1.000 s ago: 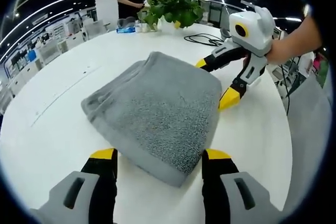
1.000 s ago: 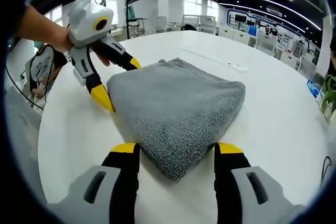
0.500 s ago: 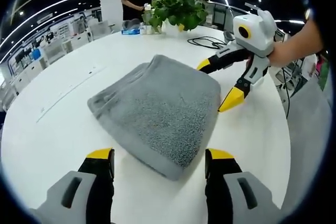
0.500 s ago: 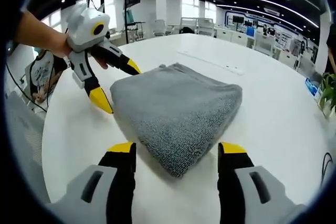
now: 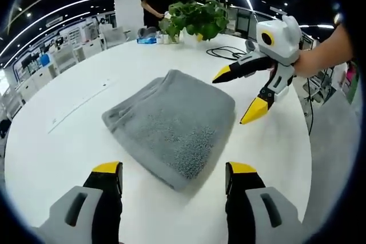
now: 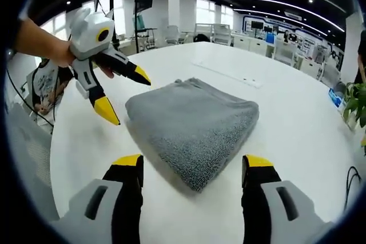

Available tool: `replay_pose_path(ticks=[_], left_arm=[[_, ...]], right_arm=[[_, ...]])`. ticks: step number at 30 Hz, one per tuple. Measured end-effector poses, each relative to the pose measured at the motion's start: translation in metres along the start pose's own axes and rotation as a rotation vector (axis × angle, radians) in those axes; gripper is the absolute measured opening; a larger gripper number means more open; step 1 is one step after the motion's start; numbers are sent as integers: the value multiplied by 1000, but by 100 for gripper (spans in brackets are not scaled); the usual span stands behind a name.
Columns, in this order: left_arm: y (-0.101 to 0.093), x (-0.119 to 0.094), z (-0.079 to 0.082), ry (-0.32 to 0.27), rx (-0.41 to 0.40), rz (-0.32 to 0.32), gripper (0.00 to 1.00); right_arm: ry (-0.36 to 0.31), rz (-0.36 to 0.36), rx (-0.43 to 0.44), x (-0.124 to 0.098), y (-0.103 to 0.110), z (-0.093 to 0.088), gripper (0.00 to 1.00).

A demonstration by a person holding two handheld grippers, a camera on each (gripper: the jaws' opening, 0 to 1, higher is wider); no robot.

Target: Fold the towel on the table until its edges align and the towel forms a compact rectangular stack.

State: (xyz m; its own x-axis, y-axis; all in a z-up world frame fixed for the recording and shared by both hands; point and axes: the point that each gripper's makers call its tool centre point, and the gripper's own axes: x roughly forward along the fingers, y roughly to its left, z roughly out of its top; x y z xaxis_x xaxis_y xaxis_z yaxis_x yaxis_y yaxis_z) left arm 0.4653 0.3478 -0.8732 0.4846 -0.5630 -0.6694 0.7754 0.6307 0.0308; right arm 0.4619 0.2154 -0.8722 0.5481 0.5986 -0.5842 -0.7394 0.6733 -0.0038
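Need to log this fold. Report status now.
Left hand-held gripper open, right hand-held gripper open, both off the towel. Towel folded, lying flat on table. Nothing in the way.

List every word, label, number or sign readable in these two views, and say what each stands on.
No text reads clearly in either view.
Towel: plain grey, no label showing.
Left gripper and right gripper: white and yellow, no lettering visible.
Small blue item by the plant: any print is too small and blurred to read.
Background office displays: too far and blurred to read.

Opposed near views share towel (image 5: 173, 125) between.
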Motion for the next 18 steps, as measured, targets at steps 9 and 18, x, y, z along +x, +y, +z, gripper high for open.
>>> replay_pose_path(ticks=[9, 18], left_arm=[[-4, -19, 4, -33, -48, 49, 86], [-8, -42, 1, -69, -98, 117, 97]], right_arm=[[-17, -5, 3, -10, 2, 5, 78], [-41, 0, 17, -22, 11, 12, 90]])
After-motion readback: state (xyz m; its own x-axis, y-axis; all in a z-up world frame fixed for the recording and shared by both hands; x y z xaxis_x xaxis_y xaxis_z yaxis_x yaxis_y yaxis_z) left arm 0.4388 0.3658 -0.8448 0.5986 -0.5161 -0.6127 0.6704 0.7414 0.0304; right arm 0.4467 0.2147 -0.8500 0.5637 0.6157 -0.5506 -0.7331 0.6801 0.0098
